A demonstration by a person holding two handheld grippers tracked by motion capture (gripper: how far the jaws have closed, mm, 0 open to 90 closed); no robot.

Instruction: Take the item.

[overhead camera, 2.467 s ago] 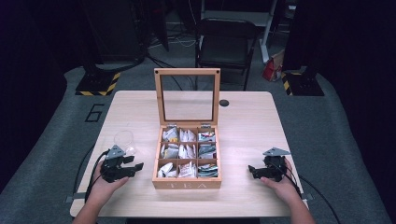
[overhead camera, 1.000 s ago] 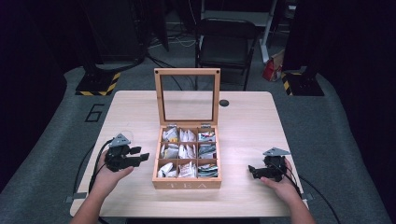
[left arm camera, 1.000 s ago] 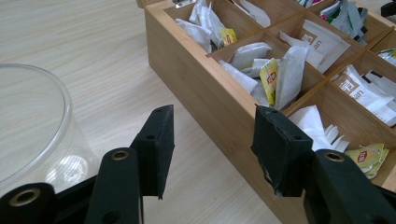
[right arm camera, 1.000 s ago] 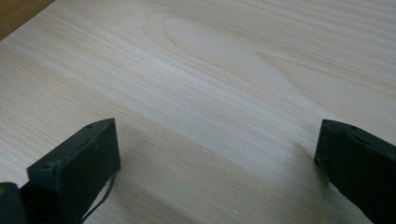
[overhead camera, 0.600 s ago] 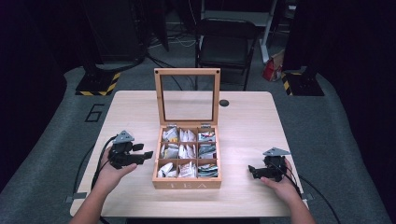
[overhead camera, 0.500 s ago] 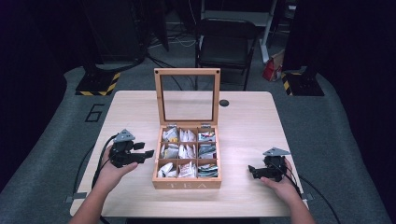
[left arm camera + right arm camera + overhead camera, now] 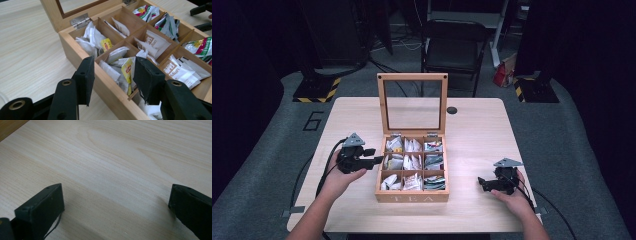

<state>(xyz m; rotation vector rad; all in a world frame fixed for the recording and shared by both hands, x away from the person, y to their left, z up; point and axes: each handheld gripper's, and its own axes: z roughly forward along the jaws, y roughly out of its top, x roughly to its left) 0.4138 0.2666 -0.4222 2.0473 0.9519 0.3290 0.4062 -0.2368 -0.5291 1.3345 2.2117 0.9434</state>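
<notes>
I see the left gripper (image 7: 112, 75) half open, jaws just closing, empty, over the tea box's (image 7: 412, 196) left wall; box mid-counter near the front edge; right gripper (image 7: 116, 212) wide, empty, resting near the front right corner.

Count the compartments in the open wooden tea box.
9, in a three-by-three grid inside the tea box: three along the hinged lid, three across the middle, three behind the front wall lettered TEA. All hold tea bags.
</notes>
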